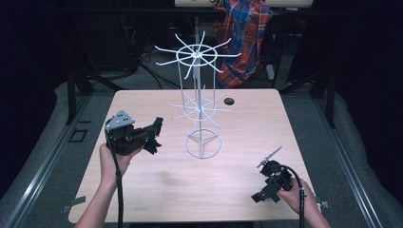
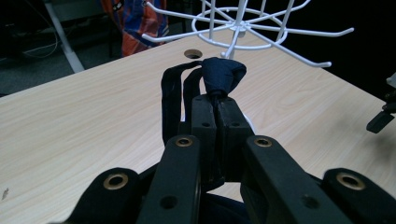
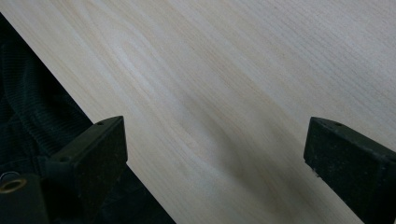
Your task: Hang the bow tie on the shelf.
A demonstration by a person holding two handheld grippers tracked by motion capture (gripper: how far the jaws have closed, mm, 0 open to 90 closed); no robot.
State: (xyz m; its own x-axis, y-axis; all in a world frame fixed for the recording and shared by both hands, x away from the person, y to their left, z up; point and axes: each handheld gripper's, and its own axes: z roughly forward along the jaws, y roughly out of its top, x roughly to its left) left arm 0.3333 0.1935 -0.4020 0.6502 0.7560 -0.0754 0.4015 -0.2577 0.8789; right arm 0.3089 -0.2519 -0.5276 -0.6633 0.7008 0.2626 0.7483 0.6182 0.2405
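Left tongs (image 2: 215, 109) grip dark band (image 2: 223, 74) near rack (image 2: 243, 25)

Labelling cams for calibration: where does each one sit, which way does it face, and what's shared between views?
High view: above the person's side, looking forward and down on the table; both forearms, left gripper, right gripper.
Left gripper view: along shut jaws pinching a dark strap, facing the white wire rack.
Right gripper view: down at tabletop between open jaws.
Shared: rack, table hole, in high and left views.
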